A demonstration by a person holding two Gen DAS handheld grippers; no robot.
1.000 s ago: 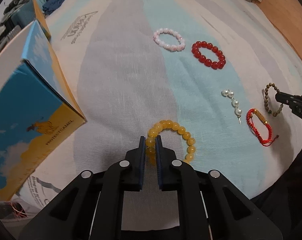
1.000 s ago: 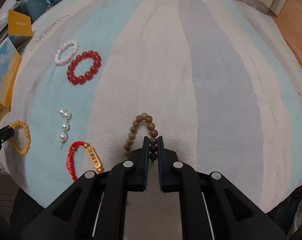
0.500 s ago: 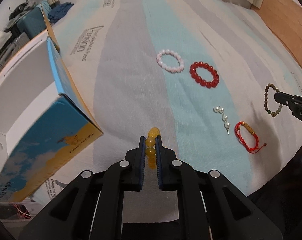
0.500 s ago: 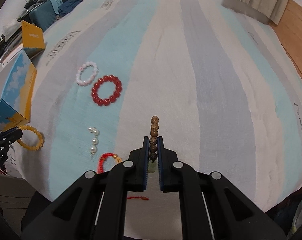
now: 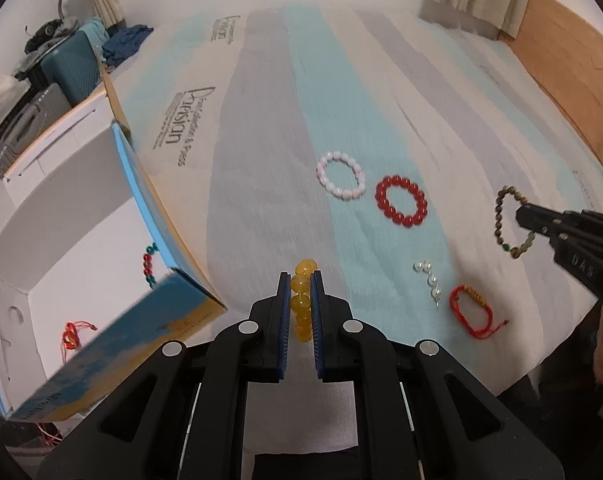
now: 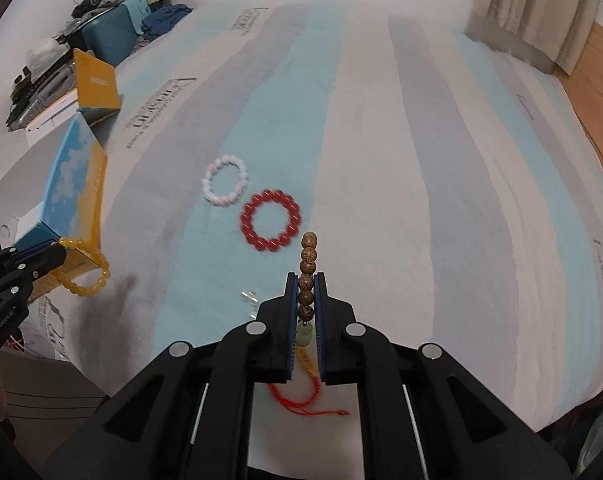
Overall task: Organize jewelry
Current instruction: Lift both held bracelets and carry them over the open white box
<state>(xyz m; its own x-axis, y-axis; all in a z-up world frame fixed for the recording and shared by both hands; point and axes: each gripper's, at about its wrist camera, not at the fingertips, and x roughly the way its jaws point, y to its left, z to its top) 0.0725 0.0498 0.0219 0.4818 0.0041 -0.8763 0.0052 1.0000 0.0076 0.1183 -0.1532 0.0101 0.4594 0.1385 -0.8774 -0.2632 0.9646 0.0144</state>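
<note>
My left gripper (image 5: 300, 280) is shut on a yellow bead bracelet (image 5: 302, 304) and holds it above the striped cloth, beside the open blue and yellow box (image 5: 101, 264). The bracelet also hangs from that gripper in the right wrist view (image 6: 86, 268). My right gripper (image 6: 306, 280) is shut on a brown wooden bead bracelet (image 6: 307, 276), lifted off the cloth; it shows at the right in the left wrist view (image 5: 509, 216). On the cloth lie a pink bracelet (image 5: 341, 176), a red bead bracelet (image 5: 400, 201), a pearl piece (image 5: 429, 280) and a red cord bracelet (image 5: 473, 312).
The box holds a red cord piece (image 5: 71, 334) and a red and green bead string (image 5: 148, 264). The striped cloth (image 6: 421, 200) covers a wide bed. A teal suitcase (image 6: 109, 40) and clutter stand at the far left. The bed's front edge is close below the grippers.
Both grippers have risen with their bracelets, lifting them off the cloth. The left gripper has moved toward the box, whose inside now shows.
</note>
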